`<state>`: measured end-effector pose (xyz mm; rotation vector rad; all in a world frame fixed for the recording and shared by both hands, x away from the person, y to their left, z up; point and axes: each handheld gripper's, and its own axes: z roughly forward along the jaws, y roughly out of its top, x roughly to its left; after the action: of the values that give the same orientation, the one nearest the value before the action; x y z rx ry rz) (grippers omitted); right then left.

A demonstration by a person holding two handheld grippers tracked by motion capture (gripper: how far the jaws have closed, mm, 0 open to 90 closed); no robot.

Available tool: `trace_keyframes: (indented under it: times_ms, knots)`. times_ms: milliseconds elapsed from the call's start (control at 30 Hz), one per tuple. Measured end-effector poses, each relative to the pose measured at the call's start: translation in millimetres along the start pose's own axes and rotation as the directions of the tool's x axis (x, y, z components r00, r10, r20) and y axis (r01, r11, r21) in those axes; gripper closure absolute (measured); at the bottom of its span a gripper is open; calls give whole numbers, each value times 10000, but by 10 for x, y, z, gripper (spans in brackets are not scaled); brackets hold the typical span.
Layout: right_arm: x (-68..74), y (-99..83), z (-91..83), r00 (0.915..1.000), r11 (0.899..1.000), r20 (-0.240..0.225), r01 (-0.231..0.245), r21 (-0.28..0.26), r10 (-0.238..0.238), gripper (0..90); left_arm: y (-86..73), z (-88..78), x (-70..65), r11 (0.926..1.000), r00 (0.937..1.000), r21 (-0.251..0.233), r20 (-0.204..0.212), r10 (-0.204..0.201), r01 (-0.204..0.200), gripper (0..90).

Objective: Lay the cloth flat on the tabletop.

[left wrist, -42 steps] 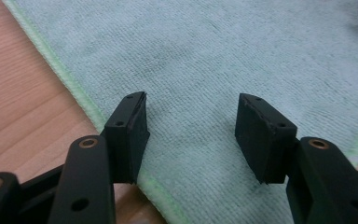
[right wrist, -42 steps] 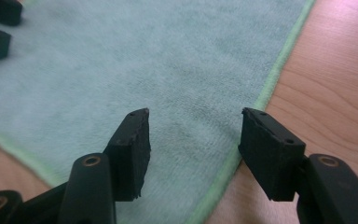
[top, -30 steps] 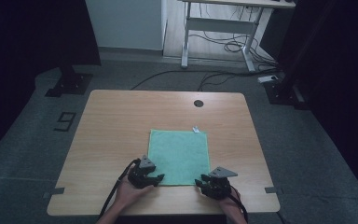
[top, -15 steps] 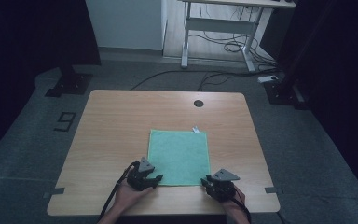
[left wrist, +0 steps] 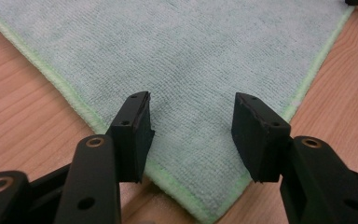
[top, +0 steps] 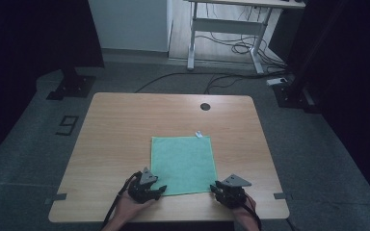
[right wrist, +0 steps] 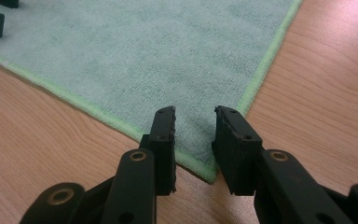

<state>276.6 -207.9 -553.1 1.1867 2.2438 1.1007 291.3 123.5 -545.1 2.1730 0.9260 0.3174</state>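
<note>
I'm lining up both near corners of the green microfibre cloth (top: 183, 163), which lies flat on the table (top: 125, 125), just short of the front edge. Left gripper (left wrist: 191, 126) straddles its corner, jaws wide, gripping nothing. Right gripper (right wrist: 195, 135) has just been closing on its corner (gap narrower, cloth between the pads, not pinched yet). Next, I reckon: clamp both, lift together and fold the cloth away from me.

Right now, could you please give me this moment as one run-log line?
cloth: flat on table | left tongs: open over near corner | right tongs: just narrowed, gap remains, over other near corner | nothing gripped
</note>
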Motion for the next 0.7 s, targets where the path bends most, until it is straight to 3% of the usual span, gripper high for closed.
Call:
trace_keyframes:
  times_ms: [67, 200, 400, 500, 533, 700]
  knots:
    - [3, 16, -1, 9999, 9999, -34, -105, 28, 105, 669, 64, -8, 58, 9999, 10000, 135, 41, -47, 46, 456]
    - [68, 137, 15, 9998, 9997, -200, -37, -243, 32, 631, 292, 19, 222, 9995, 9996, -190, -87, -258, 257, 456]
    - [218, 431, 305, 9977, 9995, -671, 112, -294, -132, 592, 636, 337, 615, 9974, 9948, 34, -733, -712, 716, 462]
    - [272, 519, 474, 9969, 9998, -776, 74, -210, -91, 566, 679, 436, 734, 9952, 9914, 177, -909, -941, 961, 464]
    - [298, 534, 520, 9968, 9998, -794, 87, -175, -100, 551, 697, 511, 825, 9918, 9876, 467, -1079, -1136, 1192, 464]
    - [391, 527, 656, 9976, 9990, -549, 433, 138, -425, 500, 733, 567, 858, 9923, 9876, 725, -1283, -903, 1001, 460]
